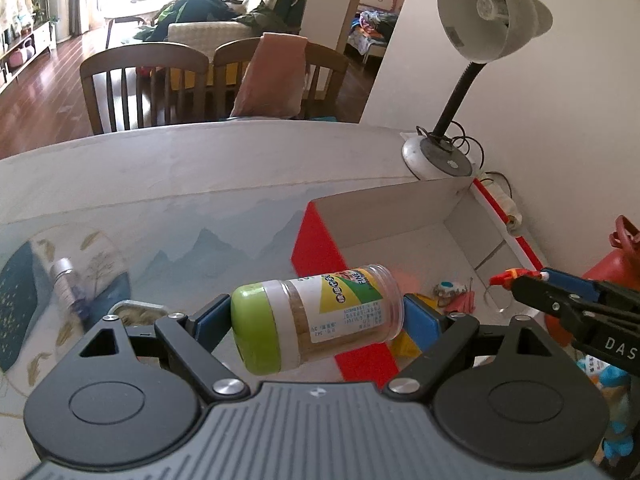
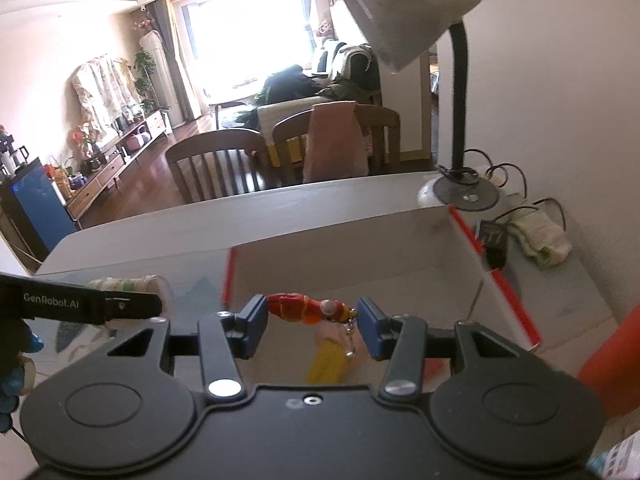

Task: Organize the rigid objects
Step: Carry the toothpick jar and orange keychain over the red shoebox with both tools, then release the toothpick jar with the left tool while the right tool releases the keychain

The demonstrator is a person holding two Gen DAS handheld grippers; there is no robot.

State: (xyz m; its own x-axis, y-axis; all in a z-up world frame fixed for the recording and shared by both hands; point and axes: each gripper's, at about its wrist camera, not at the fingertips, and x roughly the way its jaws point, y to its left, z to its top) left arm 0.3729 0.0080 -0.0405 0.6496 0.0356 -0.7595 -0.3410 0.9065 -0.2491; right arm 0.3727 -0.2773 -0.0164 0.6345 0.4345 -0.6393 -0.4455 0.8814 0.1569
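Observation:
My left gripper is shut on a clear jar with a green lid, held sideways above the table near the left wall of an open cardboard box with red edges. The right gripper is shut on a small red and yellow toy figure with a keychain clip, held over the same box. In the left wrist view the right gripper reaches in from the right with the toy figure at its tip. Small items lie on the box floor.
A grey desk lamp stands behind the box by the wall. A small silver-capped bottle lies on the patterned mat at left. A red container stands right of the box. Cables and a cloth lie by the lamp base. Wooden chairs stand beyond the table.

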